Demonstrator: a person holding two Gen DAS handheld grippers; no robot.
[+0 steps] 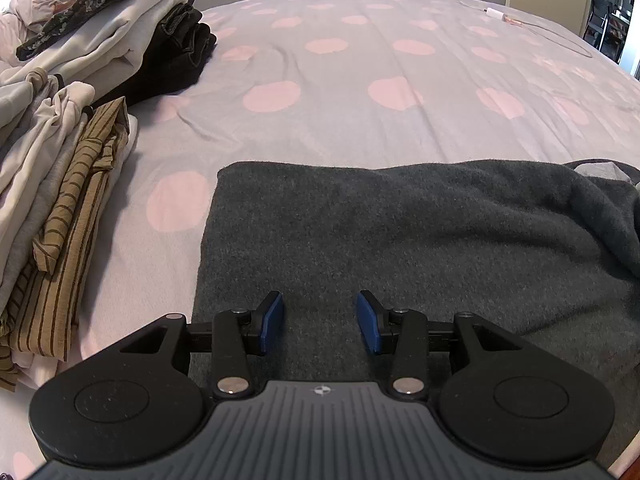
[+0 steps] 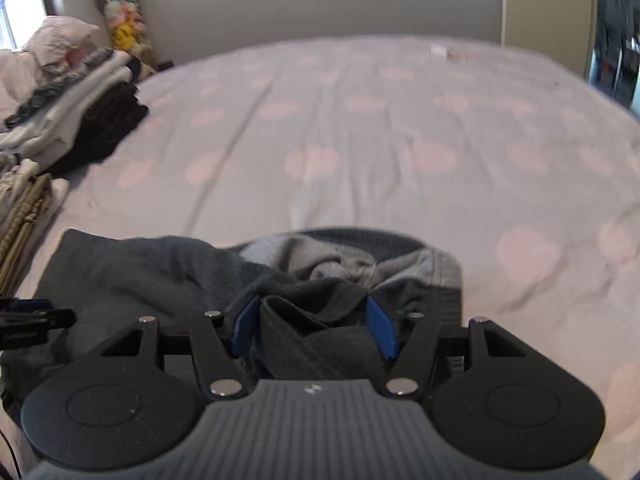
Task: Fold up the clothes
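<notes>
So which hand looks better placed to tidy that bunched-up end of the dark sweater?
The right gripper, probably. Its open jaws already straddle the rumpled folds of the dark sweater. The left gripper hangs open over the flat, smooth end.

a bed sheet [image 1: 360,128] with pink spots covers the bed, a white cable [image 1: 552,28] lies near its far right corner, and stuffed toys [image 2: 124,20] stand against the wall beyond its far left corner.
</notes>
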